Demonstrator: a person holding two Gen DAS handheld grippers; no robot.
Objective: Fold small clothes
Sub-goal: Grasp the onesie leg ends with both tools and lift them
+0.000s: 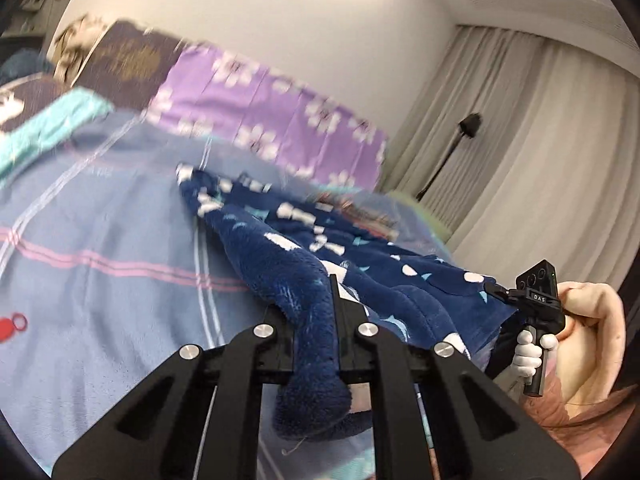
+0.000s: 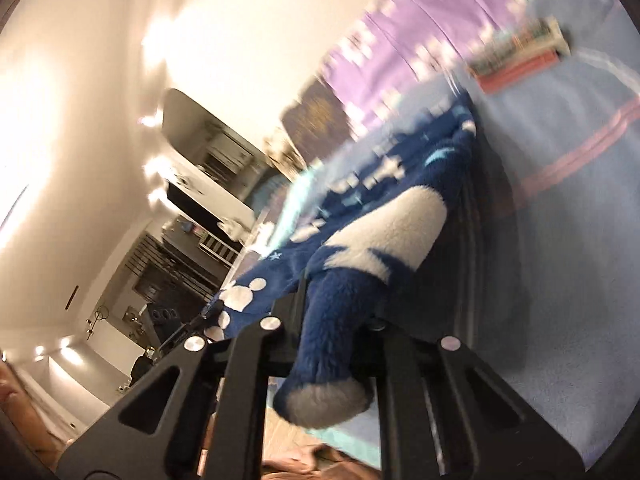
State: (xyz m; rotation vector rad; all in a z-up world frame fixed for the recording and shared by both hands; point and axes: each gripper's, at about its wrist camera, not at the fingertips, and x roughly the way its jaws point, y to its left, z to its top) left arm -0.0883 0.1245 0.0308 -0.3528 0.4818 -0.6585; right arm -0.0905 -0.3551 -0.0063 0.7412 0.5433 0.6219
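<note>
1. Left wrist view: a pale blue bedspread [image 1: 100,216] with pink and white stripes fills the left and centre of the frame. In the right wrist view it takes up the right side.

2. A purple cloth with white flower prints [image 1: 272,112] lies across the upper middle of the left wrist view, blurred. In the right wrist view it sits at the upper right.

3. Cream curtains [image 1: 532,152] hang at the right of the left wrist view, with a dark stand [image 1: 452,152] in front of them.

4. The navy fleece garment [image 1: 320,248], printed with white and pale blue shapes, stretches from the centre of the left wrist view to the lower right. One end bunches at the bottom centre.

5. The left gripper [image 1: 316,300] has its jaws closed tight on a thick fold of that garment. A lump of fleece bulges out behind the fingers toward the camera.

6. The right gripper [image 1: 498,292] shows at the lower right of the left wrist view, held by a white-gloved hand [image 1: 528,356], its tip on the garment's far edge.

7. In the right wrist view its jaws are pinched on a navy and white fold, and a grey-tipped lump of fleece pokes out at the bottom centre.

8. A small folded pink and patterned item [image 2: 520,56] lies on the bedspread at the upper right of the right wrist view, too blurred to identify.
</note>
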